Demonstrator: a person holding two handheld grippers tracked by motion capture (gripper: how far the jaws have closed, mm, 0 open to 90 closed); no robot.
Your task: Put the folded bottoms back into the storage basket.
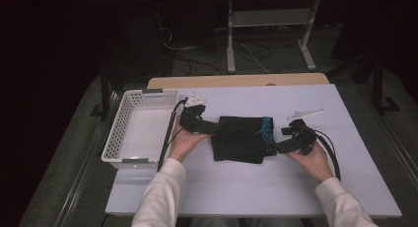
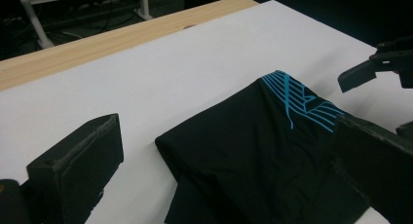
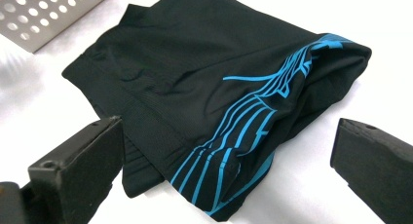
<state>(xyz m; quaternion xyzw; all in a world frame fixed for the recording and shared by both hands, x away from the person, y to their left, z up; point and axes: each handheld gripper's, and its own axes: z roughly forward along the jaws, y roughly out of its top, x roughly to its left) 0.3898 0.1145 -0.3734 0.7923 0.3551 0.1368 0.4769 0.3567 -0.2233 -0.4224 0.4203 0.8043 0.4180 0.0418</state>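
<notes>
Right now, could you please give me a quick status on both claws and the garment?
Left claw open at folded black garment, left edge. Right claw open at its blue-striped edge. White basket sits left, apart.

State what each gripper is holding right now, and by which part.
Nothing is held. The left gripper and right gripper both stand open at opposite sides of the folded black garment, jaws apart with no cloth pinched.

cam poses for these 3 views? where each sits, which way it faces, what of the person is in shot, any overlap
High view: above the person's side, facing forward and down on the table; forearms, left claw, right claw, basket.
Left gripper view: on the left claw, facing the black garment; own open jaws.
Right gripper view: on the right claw, facing garment; own open jaws.
Shared: the garment's blue stripes.
</notes>
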